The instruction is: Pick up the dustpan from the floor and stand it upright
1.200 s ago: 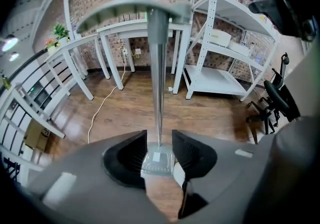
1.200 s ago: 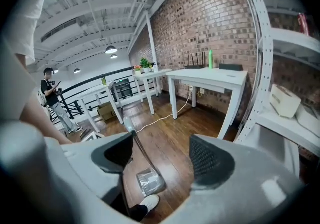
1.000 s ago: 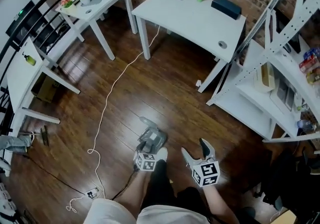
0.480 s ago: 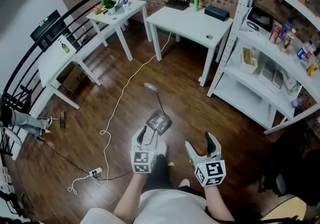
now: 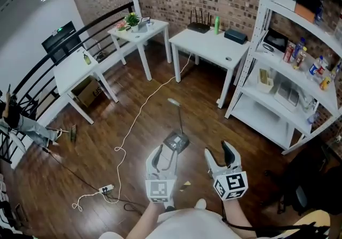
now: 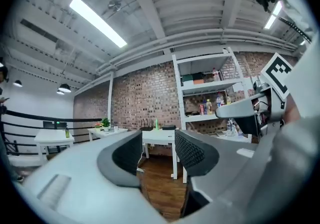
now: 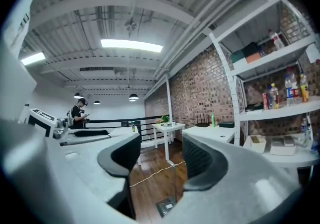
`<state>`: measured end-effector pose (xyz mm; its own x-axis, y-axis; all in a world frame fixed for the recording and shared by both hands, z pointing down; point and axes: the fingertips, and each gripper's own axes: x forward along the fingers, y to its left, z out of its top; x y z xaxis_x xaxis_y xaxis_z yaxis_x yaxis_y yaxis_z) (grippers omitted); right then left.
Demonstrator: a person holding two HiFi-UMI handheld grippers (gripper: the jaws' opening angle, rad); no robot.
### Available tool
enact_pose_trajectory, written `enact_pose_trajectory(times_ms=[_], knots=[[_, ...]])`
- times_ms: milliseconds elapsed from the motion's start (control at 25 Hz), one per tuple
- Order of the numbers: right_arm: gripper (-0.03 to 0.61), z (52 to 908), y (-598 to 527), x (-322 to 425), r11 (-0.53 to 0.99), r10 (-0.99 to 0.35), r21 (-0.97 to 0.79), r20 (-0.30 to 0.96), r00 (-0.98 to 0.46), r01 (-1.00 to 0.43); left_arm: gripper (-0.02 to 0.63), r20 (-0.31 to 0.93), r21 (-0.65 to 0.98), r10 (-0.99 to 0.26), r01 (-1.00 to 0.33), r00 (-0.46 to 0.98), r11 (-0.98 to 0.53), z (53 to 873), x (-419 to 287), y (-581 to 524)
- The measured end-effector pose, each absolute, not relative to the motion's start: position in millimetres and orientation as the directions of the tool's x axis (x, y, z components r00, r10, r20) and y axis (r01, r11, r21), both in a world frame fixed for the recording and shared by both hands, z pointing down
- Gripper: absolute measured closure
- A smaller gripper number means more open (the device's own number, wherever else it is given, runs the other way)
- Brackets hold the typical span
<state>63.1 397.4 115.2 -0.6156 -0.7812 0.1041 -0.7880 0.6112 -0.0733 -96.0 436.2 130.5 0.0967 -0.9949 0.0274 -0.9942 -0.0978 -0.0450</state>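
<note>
The grey dustpan (image 5: 176,140) stands upright on the wooden floor, its long thin handle (image 5: 179,117) pointing up, with nothing touching it. My left gripper (image 5: 163,157) hangs just in front of the pan, lifted clear of it. Its jaws are opening with nothing between them. My right gripper (image 5: 221,157) is to the right of the pan, jaws apart and empty. In the left gripper view the left gripper (image 6: 157,155) points level at a white table. In the right gripper view the pan (image 7: 167,207) shows low between the open jaws of the right gripper (image 7: 160,160).
A white cable (image 5: 136,120) runs over the floor to a power strip (image 5: 105,189). White tables (image 5: 214,45) stand against the brick wall and a white shelf rack (image 5: 278,120) is at the right. A small scrap (image 5: 185,184) lies near my feet. A black railing (image 5: 32,99) is at the left.
The left gripper has come off the dustpan, which now stands upright alone. Both grippers and the head camera have risen away from the floor.
</note>
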Motion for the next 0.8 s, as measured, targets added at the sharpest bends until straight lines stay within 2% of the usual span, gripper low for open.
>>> enact_pose_trajectory(times_ms=[40,120,160,520,800], knots=[[0.326,115,400,65,0.593,-0.796,-0.057,0.108,-0.595,-0.803,0.401,0.023,-0.037,-0.996,-0.996,0.084,-0.085,126,-103,445],[0.199,115,400,65,0.561,-0.821,-0.028,0.112,-0.560,-0.827,0.376,0.004,-0.022,-0.998,-0.998,0.059,-0.059,117,-118,460],[0.170,114,400,62,0.552,-0.828,-0.018,0.105,-0.551,-0.833,0.376,-0.012,-0.021,-0.999,-0.998,0.051,-0.051,112,-126,465],[0.160,108,430,12,0.558,-0.826,0.040,0.116,-0.551,-0.829,0.360,-0.037,-0.023,-0.994,-0.994,0.105,-0.104,98,-149,486],[0.168,123,439,16,0.527,-0.842,0.073,0.180,-0.508,-0.847,0.350,-0.048,-0.016,-0.986,-0.988,0.157,-0.156,104,-140,491]])
